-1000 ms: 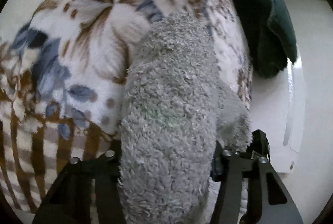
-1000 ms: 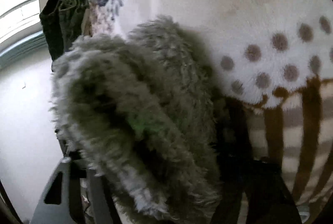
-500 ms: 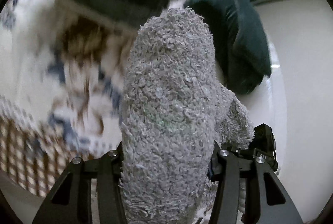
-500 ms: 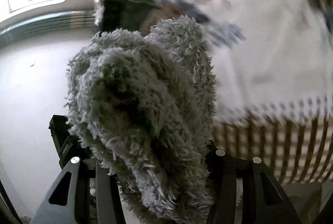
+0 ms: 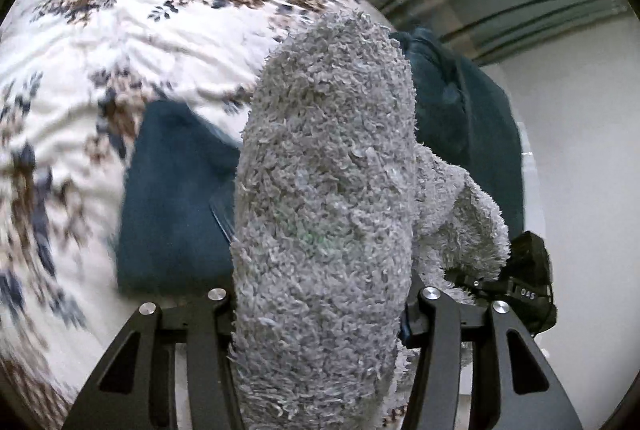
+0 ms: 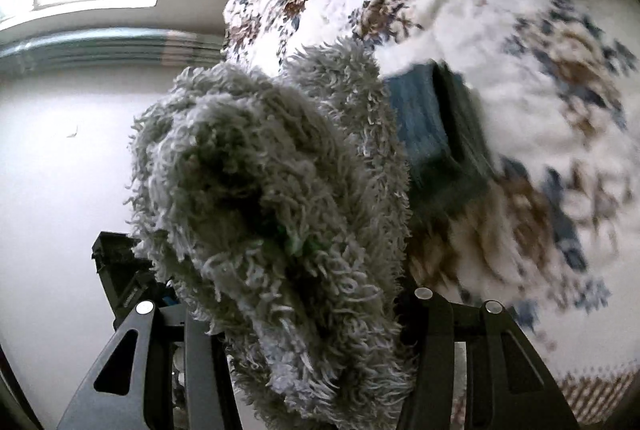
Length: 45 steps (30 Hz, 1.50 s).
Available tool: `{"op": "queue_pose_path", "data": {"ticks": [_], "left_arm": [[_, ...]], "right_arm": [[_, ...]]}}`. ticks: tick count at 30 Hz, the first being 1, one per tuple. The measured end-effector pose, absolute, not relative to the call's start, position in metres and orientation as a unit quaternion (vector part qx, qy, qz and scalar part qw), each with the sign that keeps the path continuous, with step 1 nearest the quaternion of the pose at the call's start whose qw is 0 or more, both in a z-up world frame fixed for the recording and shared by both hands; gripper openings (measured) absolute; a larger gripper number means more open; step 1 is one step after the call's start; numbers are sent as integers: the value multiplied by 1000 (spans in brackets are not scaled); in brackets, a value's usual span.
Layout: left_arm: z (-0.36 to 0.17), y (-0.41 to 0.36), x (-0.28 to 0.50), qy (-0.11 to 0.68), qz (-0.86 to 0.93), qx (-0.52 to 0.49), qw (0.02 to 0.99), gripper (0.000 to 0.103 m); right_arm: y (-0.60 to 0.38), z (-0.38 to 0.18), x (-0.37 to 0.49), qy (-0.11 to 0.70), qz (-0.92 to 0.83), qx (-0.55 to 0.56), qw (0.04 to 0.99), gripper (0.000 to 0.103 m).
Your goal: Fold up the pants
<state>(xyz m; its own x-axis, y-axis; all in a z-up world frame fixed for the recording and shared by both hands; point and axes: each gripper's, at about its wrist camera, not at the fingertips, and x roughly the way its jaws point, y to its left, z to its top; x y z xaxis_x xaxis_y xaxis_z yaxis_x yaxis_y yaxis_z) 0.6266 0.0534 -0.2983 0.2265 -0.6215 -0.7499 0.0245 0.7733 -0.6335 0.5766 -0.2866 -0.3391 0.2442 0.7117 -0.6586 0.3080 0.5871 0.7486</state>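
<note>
Floral bedspread [image 5: 120,30] bears two dark folded garments [image 5: 172,198]; both grippers' jaws clamp grey fleece pants [image 5: 324,210].

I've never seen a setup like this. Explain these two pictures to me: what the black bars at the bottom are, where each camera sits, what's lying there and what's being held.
There is no robot here. A person holds a two-finger gripper in each hand, and each gripper carries a fisheye camera looking forward along its fingers. The black bars at the bottom are those fingers.

One picture comes from the left gripper, the other from the right gripper. Each is clamped on a thick bunch of fluffy grey pants, which fills the middle of both views.

Behind lies a bedspread with a blue and brown flower print. On it rests a folded dark blue garment, seen from the right gripper too. More dark green clothing sits at the bed's edge. The black block at the right of the left view seems to be part of the other gripper.
</note>
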Motion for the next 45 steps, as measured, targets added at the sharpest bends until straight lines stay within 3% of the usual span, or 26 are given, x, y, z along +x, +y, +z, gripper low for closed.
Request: {"op": "queue_pose_path", "data": {"ticks": [3, 5, 7, 8, 10, 12, 13, 16, 23, 45], "left_arm": [[-339, 65, 669, 609, -190, -232, 734, 57], [-380, 69, 690, 644, -157, -202, 721, 58], [-401, 70, 699, 662, -134, -173, 717, 60], [-407, 68, 697, 666, -123, -148, 721, 64], [-405, 70, 694, 655, -122, -135, 733, 74], [-398, 73, 693, 644, -113, -108, 749, 96], [-395, 73, 691, 640, -106, -96, 755, 99], [-376, 71, 679, 615, -83, -53, 782, 99], [-327, 52, 615, 569, -23, 26, 821, 99], [-149, 28, 381, 459, 2, 17, 888, 99]], "right_arm": [[-266, -359, 649, 615, 138, 400, 665, 54], [-255, -383, 688, 638, 108, 364, 670, 64], [-250, -405, 706, 663, 72, 331, 667, 64], [-246, -415, 712, 675, 62, 315, 664, 72], [-244, -425, 712, 689, 47, 298, 659, 84], [-242, -424, 706, 690, 39, 276, 668, 86], [-239, -418, 704, 688, 35, 264, 675, 87], [-235, -396, 689, 678, 7, 212, 704, 94], [-196, -311, 627, 590, -74, 18, 804, 97], [-177, -117, 360, 485, -51, 23, 872, 97]]}}
